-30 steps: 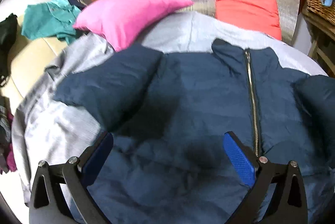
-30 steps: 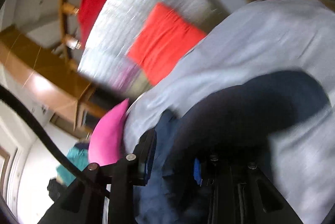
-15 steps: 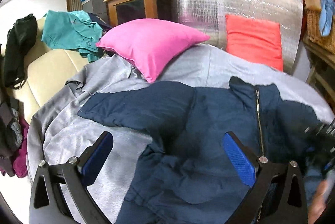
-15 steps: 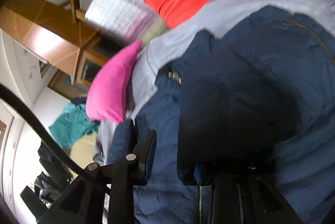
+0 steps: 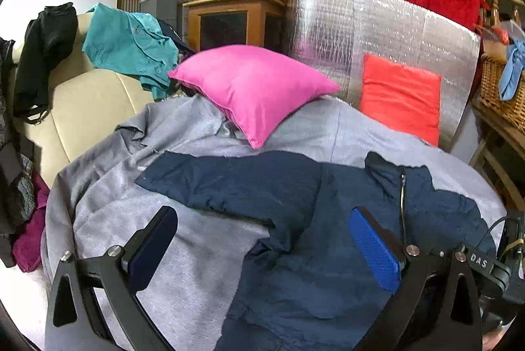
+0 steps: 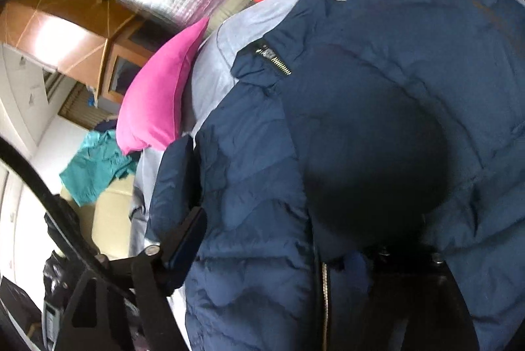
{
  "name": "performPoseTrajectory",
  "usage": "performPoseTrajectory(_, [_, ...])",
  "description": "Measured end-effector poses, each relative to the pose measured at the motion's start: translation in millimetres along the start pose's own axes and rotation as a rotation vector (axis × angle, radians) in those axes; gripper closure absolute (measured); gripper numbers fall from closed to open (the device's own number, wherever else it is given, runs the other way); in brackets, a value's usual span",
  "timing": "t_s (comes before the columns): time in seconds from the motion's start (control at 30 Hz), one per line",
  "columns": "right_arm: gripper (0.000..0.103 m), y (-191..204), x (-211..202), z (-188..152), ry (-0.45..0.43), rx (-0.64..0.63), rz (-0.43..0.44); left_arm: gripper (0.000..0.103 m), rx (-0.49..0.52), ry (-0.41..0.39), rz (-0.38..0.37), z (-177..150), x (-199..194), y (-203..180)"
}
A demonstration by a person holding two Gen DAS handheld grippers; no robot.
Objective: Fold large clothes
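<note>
Jacket [image 5: 295,236], navy puffer, lies front-up on the grey sheet [image 5: 197,252] covering the bed, zip [image 5: 402,203] closed, collar toward the pillows. Its left sleeve [image 5: 229,183] lies spread sideways across the sheet. On the right side a sleeve [image 6: 377,154] is folded over the chest, dark rounded mass sitting across the zip line in the right wrist view

Left claw [image 5: 262,249] hovers above the jacket's left half, jaws wide apart, nothing between them. Right claw [image 6: 279,252]: only the left finger is clearly visible; the other side is buried under dark fabric, so can't tell whether it's clamped on the sleeve or has let go

Progress, my read: early. One sleeve in, the other still out, body not folded at all. Left: bring left sleeve across, then fold hem to collar

Around it: pink pillow [image 5: 256,88] on the sheet behind the collar, red pillow [image 5: 400,95] against the silver foil panel [image 5: 344,23], teal shirt [image 5: 128,42] draped on the cream sofa [image 5: 85,111] off to the left
</note>
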State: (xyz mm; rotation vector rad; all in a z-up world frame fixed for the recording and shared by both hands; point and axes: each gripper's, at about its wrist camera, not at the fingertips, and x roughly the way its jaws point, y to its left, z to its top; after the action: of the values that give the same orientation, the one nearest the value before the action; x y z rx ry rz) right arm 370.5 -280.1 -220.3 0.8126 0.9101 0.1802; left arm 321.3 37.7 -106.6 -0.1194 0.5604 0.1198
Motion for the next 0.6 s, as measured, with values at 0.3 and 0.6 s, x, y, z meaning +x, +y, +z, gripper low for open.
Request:
performPoseTrajectory(0.3, [0.02,11,-56,-24,0.063,-0.098,0.008,0.0,0.004,0.016,-0.019,-2,-7,4])
performPoseTrajectory(0.6, [0.021,-62,-153,-6,-0.212,0.109,-0.061,0.0,0.085,0.216,-0.091,-32,34,-60])
